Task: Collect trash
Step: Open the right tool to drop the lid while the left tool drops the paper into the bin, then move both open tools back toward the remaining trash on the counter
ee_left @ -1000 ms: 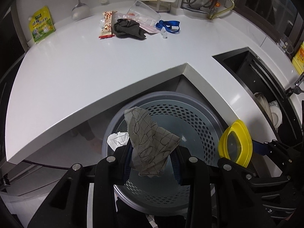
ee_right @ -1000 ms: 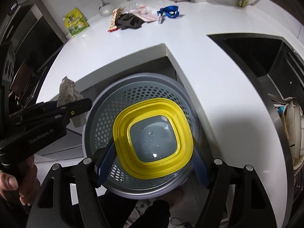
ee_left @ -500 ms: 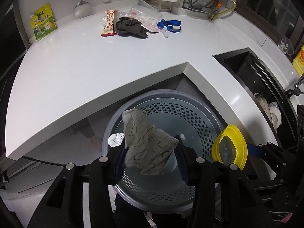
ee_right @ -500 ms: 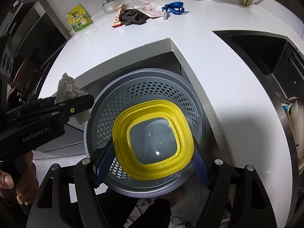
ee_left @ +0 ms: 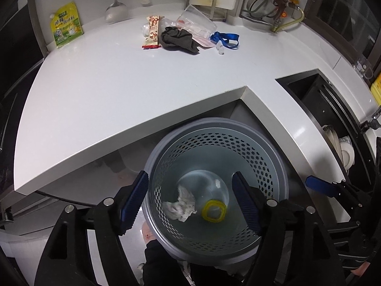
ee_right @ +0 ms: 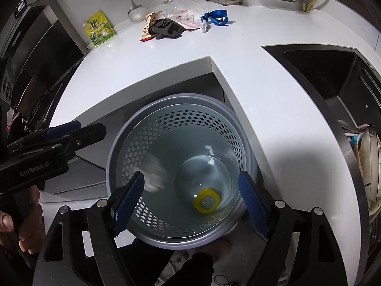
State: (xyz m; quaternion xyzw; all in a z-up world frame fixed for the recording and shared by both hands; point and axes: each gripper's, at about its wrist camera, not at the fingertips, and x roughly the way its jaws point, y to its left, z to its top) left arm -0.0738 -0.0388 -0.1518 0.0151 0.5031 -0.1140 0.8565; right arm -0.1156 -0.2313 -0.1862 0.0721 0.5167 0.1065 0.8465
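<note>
A grey perforated bin [ee_left: 262, 166] stands on the floor in the counter's inner corner. On its bottom lie a crumpled patterned paper [ee_left: 182, 205] and a yellow lid [ee_left: 213, 211]. My left gripper [ee_left: 190, 201] hangs over the bin's mouth, its jaws opening with nothing between them. My right gripper [ee_right: 190, 202] is also above the bin [ee_right: 166, 124], jaws opening and bare. In the right wrist view the yellow lid [ee_right: 206, 200] rests at the bottom and the paper [ee_right: 154, 178] is a blur against the inner wall. The left gripper [ee_right: 78, 130] shows at the left, held by a hand.
At the back of the white counter [ee_left: 119, 90] lie a snack wrapper [ee_left: 152, 33], a dark cloth [ee_left: 177, 39], a clear plastic cup [ee_left: 195, 21] and a blue strap [ee_left: 226, 39]. A green-yellow pouch [ee_left: 65, 25] leans on the wall. A black sink [ee_right: 333, 76] lies to the right.
Both grippers opened. The patterned paper dropped from the left gripper and the yellow lid from the right one; both now lie inside the bin.
</note>
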